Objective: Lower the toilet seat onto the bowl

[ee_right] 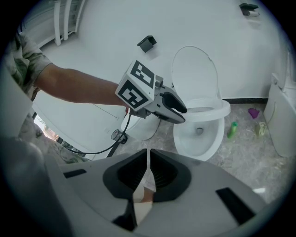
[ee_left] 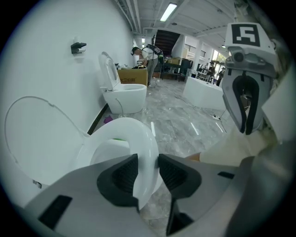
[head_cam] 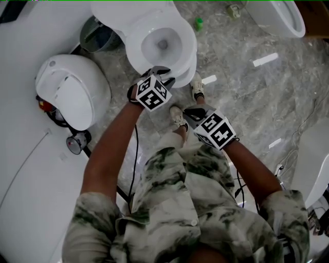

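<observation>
The white toilet (head_cam: 182, 64) stands by the wall with its lid (ee_right: 194, 69) upright. Its white seat (ee_left: 138, 134) runs between the jaws of my left gripper (ee_left: 148, 173), which is shut on the seat's front rim. In the right gripper view the seat (ee_right: 210, 109) lies almost level, just over the bowl (ee_right: 199, 136), with the left gripper (ee_right: 178, 113) at its front edge. From above, the left gripper (head_cam: 159, 72) sits at the bowl's near rim. My right gripper (head_cam: 193, 112) hangs back over the floor, shut on nothing, its pads together (ee_right: 148, 173).
A second white fixture (head_cam: 72, 90) stands left of the toilet, with a black cable (head_cam: 136, 154) on the floor. A grey bin (head_cam: 95, 35) and a green bottle (head_cam: 198, 22) flank the toilet. Another toilet (head_cam: 280, 15) is top right. The person's shoes (head_cam: 197, 85) stand before the bowl.
</observation>
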